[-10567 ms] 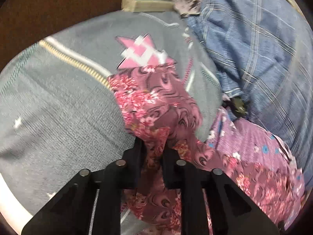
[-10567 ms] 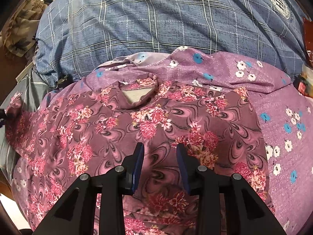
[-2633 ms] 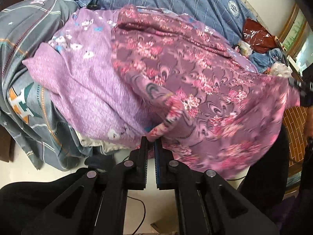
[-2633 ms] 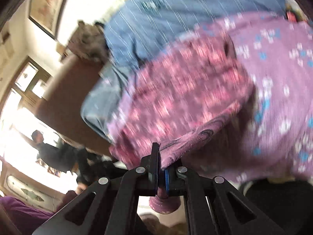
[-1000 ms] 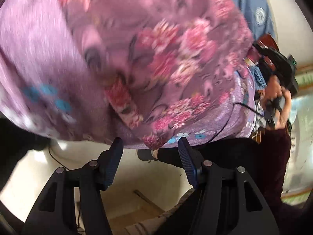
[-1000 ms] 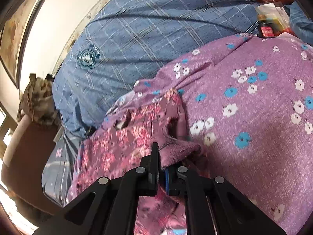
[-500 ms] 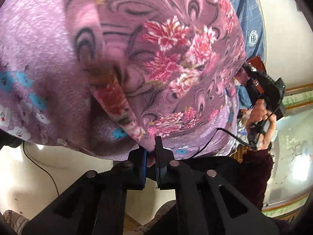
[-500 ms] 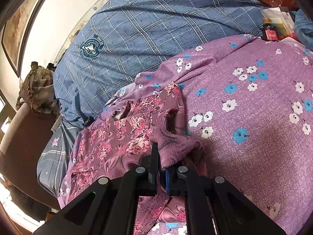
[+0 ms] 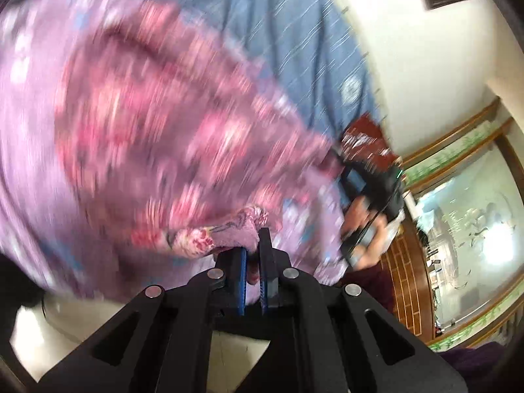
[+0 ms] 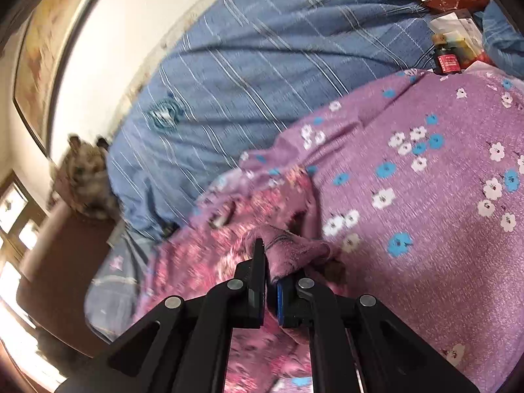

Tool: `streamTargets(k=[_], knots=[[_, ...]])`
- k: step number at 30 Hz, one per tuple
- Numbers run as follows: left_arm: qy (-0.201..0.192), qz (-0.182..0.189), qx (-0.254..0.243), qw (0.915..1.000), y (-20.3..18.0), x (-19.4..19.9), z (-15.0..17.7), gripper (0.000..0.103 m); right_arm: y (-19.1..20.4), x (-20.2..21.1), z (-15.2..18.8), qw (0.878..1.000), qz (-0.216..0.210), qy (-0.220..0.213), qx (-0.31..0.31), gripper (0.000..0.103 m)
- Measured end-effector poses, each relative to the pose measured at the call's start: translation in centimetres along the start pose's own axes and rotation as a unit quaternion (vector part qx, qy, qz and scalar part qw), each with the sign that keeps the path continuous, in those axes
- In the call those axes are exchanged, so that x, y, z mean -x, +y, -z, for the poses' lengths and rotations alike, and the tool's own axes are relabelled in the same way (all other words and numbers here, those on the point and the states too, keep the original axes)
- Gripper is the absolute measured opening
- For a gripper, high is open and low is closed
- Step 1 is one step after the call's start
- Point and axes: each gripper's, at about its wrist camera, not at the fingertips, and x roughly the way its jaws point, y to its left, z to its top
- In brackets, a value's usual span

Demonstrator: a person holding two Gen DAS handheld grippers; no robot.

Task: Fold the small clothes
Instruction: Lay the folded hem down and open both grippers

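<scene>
Pink floral garment pinched at two edges and swinging over the bed.

Soft pink-and-mauve floral top [image 10: 229, 245], streaked with motion blur in the left view, where half a second ago it hung sharp: the left gripper [image 9: 252, 255], spread and empty a second ago, now clamps a rolled hem, so a fold-over looks under way. The right gripper [image 10: 270, 278] remains pinched on a bunched corner at the garment's near right. The top lies on a purple flowered cloth [image 10: 425, 196], with a blue plaid bedcover [image 10: 262, 65] beyond and a small bottle [image 10: 447, 59] far right.
</scene>
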Motion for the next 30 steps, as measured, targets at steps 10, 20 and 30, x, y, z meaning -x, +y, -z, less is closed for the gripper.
streamTargets(k=[10, 20, 30], knots=[[-0.139, 0.009, -0.061, 0.9884, -2.4, 3.2, -15.6, 0.004, 0.0, -1.5, -2.1, 0.997, -0.032, -0.038, -0.064, 0.004], [-0.162, -0.059, -0.007, 0.9849, 4.7, -5.4, -29.3, 0.004, -1.1, -10.3, -6.6, 0.992, 0.003, -0.058, -0.11, 0.004], [-0.146, -0.085, 0.088, 0.9816, 14.1, -11.3, -31.1, 0.016, -5.2, -15.4, -7.2, 0.985, 0.049, -0.014, -0.165, 0.056]])
